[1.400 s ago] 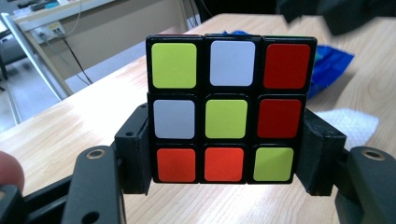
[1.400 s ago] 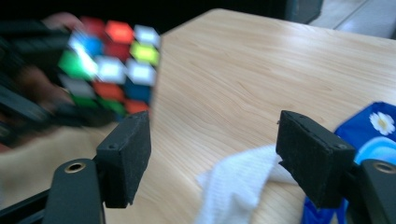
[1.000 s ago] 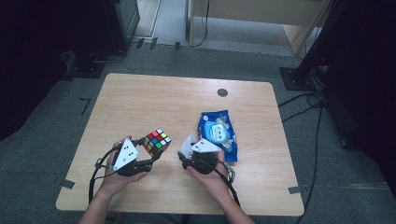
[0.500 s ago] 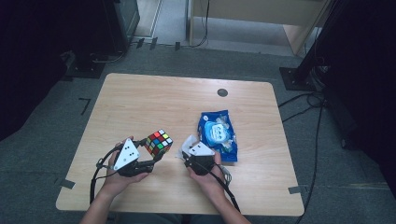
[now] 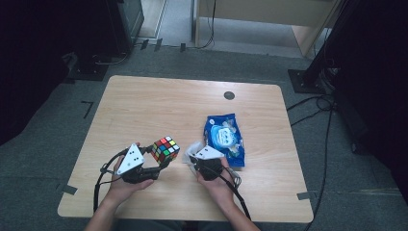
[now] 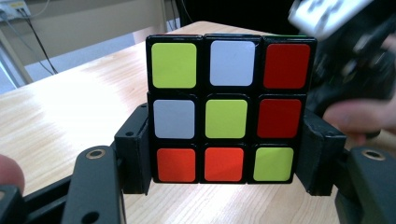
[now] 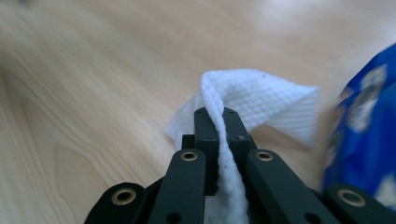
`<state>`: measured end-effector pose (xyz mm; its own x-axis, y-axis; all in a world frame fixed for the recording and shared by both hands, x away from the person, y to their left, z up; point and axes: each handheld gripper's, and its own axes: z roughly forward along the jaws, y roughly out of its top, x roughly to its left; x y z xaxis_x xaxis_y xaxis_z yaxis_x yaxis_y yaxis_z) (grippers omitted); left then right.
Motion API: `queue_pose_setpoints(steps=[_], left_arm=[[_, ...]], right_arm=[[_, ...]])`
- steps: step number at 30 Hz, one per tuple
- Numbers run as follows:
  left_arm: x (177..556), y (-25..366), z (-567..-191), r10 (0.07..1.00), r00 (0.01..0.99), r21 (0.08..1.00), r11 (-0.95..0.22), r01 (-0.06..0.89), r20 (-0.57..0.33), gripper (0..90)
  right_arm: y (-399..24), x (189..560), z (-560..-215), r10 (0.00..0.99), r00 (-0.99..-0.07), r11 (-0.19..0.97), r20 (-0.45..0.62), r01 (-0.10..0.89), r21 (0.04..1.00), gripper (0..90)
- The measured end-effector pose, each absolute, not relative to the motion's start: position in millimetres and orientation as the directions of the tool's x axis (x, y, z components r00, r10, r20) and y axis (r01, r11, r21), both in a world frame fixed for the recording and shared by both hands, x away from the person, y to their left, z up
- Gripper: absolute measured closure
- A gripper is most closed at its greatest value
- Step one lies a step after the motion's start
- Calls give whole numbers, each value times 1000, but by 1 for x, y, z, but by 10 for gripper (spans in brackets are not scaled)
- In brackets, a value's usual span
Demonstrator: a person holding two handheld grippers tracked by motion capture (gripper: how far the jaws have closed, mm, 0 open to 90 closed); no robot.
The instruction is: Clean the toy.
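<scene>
Both grasps made, wiping judged still to come: left tool (image 6: 226,182) clamped on the glossy, hard-edged puzzle cube (image 6: 227,109) above the wood-grain worktop (image 5: 154,110); right tool (image 7: 218,122), jaws just closing, pinches a soft dimpled white wipe (image 7: 252,100) beside the crinkly blue packet (image 5: 226,139).

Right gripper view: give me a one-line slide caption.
Right tool shut on a white wipe above the wooden table, blue wipe pack at the edge.
</scene>
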<state>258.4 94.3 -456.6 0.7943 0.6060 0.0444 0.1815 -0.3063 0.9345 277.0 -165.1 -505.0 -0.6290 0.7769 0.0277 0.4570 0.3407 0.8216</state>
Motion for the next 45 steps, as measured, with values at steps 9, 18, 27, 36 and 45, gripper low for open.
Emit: queue_pose_setpoints(steps=[9,18,27,36,45], left_arm=[[256,86,-463,597,801,929,-317,188,42,342],[246,60,-468,549,833,918,-362,164,68,342],[240,56,-464,522,849,927,-353,125,84,343],[238,57,-463,524,846,929,-353,112,97,343],[238,61,-460,534,841,938,-329,105,93,343]], right_arm=[[-189,258,-433,771,-629,149,97,327,933,886],[-166,224,-399,622,-775,84,110,206,975,881],[-152,226,-415,622,-778,133,86,213,968,875],[-163,237,-425,664,-740,117,103,239,964,867],[-181,258,-444,742,-660,129,114,308,943,868]])
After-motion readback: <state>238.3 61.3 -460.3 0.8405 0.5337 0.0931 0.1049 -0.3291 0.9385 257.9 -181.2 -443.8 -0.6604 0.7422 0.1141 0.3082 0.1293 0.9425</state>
